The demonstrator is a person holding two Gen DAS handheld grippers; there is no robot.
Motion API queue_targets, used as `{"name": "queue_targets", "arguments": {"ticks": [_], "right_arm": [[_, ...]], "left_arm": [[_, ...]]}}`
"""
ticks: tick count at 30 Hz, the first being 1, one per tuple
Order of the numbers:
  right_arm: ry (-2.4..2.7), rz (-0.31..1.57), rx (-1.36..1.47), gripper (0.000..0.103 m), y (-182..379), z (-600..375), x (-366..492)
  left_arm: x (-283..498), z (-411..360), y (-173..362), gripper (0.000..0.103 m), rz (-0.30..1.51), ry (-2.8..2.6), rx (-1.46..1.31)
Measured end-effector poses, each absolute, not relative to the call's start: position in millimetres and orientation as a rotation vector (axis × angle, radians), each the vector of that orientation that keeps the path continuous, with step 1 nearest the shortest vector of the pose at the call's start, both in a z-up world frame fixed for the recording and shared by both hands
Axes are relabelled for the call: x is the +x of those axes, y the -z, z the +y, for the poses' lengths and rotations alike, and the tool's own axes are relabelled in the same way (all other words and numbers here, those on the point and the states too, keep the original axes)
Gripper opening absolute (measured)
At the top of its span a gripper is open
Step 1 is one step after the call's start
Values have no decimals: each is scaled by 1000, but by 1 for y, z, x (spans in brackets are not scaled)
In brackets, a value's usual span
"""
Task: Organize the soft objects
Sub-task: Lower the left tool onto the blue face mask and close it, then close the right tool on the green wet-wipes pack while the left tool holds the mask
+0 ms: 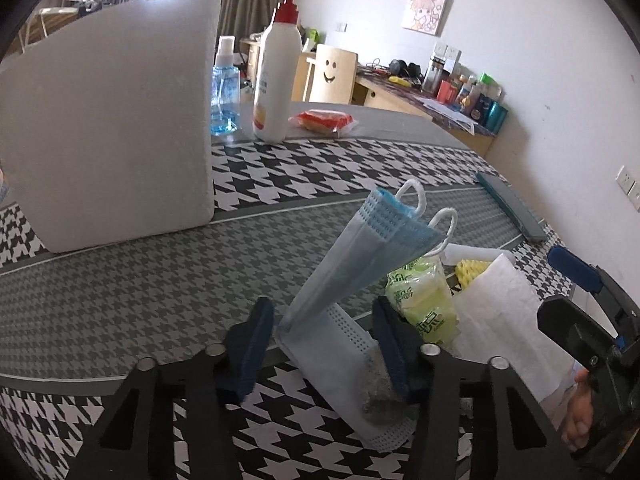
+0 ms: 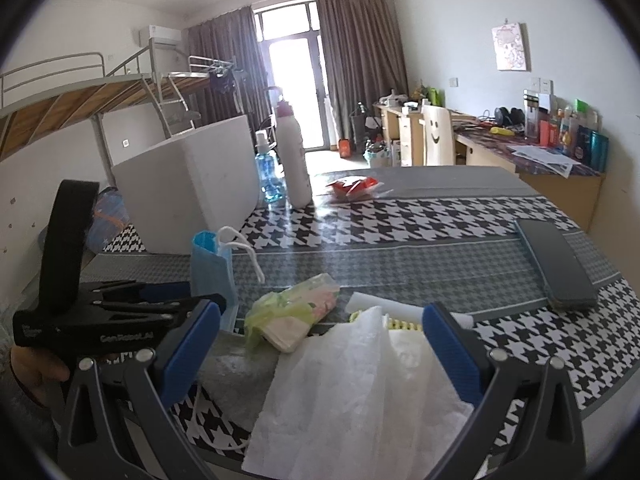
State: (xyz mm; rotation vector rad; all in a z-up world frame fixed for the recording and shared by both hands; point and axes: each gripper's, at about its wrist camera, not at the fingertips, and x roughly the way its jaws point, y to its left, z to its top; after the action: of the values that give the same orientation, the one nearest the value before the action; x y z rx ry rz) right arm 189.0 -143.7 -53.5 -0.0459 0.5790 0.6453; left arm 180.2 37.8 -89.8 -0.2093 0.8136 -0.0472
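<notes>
Blue pleated face mask (image 1: 352, 276), folded upright

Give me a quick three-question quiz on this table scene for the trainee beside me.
1. True or false: the blue face mask stands between the left gripper fingers.
2. Which stands beside the white foam box? A) pump bottle B) kettle C) shoe
3. What colour is the packet far back on the table?

Key: 1 true; 2 A; 3 red.
</notes>
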Motion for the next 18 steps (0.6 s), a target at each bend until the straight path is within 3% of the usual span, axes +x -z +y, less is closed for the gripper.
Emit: {"name": "queue_targets", "arguments": {"ticks": [10,18], "right_arm": [[-660,630,-67,102,58,-129,195],[-663,673,-107,99,60,-115,202]], "left_arm": [[186,37,96,16,830,68,-203],[180,43,92,9,798,85,-226]]}}
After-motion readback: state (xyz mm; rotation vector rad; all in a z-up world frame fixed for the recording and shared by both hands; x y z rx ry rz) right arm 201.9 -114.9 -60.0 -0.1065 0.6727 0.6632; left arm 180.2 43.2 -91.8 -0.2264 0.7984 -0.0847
